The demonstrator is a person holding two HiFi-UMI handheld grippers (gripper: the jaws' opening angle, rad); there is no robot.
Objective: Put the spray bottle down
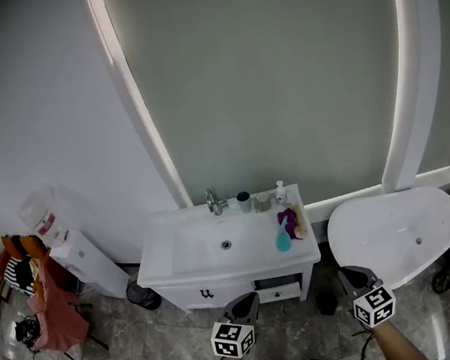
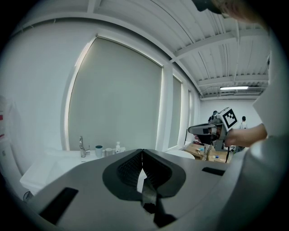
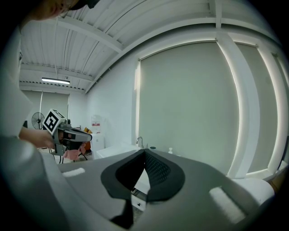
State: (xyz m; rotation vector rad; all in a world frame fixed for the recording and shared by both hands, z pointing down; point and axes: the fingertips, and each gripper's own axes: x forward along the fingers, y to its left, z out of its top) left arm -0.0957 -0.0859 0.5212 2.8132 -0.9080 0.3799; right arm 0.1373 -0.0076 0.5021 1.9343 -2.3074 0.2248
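Both the left gripper (image 1: pixel 243 303) and right gripper (image 1: pixel 353 276) jaws are clenched empty. The teal plastic spray bottle (image 1: pixel 283 242) is seen on the white vanity tabletop (image 1: pixel 164 264), ahead of and between them, about equally far from each.

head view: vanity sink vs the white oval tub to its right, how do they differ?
Shape: the vanity sink is rectangular; the oval tub is rounded.
Fittings: the vanity sink has a faucet at its back edge; no faucet shows on the oval tub.
Load: the vanity sink carries a cup and a pump bottle; nothing shows in the oval tub.
Shared: both are white, each with a small drain hole.
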